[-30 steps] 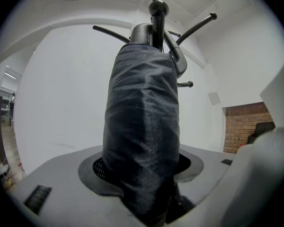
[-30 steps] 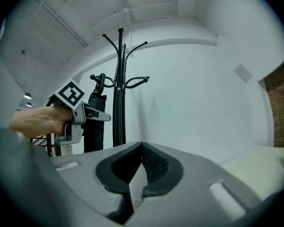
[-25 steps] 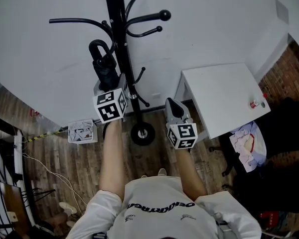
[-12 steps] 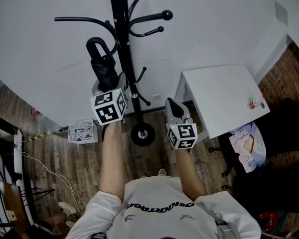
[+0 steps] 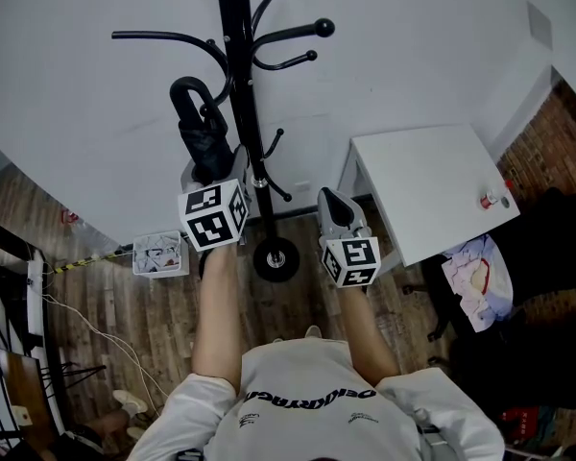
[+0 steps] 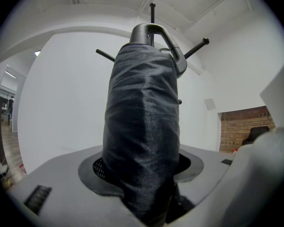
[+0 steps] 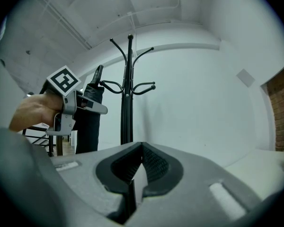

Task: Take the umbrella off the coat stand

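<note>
While clamped on the folded black umbrella (image 6: 142, 126) round its canopy, held it upright with the left claw (image 6: 143, 176), jaws pressed to the fabric on both sides. Had the umbrella just left of the coat stand (image 5: 240, 94) pole, hooked handle (image 5: 186, 92) close under the long curved arm (image 5: 163, 38) on the left. Could not make out a clear gap between handle and arm. Judged the grasp done and the lift-off under way, with drawing the umbrella away from the stand left to do. Held the right claw (image 7: 132, 174) shut and empty, near the white surface (image 5: 432, 176) on the right, well apart from the umbrella.
</note>
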A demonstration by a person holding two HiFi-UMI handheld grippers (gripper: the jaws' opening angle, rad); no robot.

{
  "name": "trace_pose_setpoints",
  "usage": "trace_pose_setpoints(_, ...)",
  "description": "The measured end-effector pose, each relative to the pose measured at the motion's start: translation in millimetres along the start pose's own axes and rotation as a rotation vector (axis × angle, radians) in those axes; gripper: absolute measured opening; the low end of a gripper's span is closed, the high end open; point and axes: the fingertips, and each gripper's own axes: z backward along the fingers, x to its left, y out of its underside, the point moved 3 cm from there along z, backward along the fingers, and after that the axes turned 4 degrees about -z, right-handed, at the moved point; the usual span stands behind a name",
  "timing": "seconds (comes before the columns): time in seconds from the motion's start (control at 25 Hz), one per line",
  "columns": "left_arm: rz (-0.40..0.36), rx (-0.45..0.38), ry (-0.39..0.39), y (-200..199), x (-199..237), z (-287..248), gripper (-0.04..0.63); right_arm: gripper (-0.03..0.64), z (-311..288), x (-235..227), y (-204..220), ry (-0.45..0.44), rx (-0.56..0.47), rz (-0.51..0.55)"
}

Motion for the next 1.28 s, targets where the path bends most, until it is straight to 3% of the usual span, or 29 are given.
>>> trace_pose_setpoints(1.28, 0.002, -0.037, 0.086, 74, -48, 29, 0.265, 0.001, 14, 4, -7, 0.002, -0.028, 0.007)
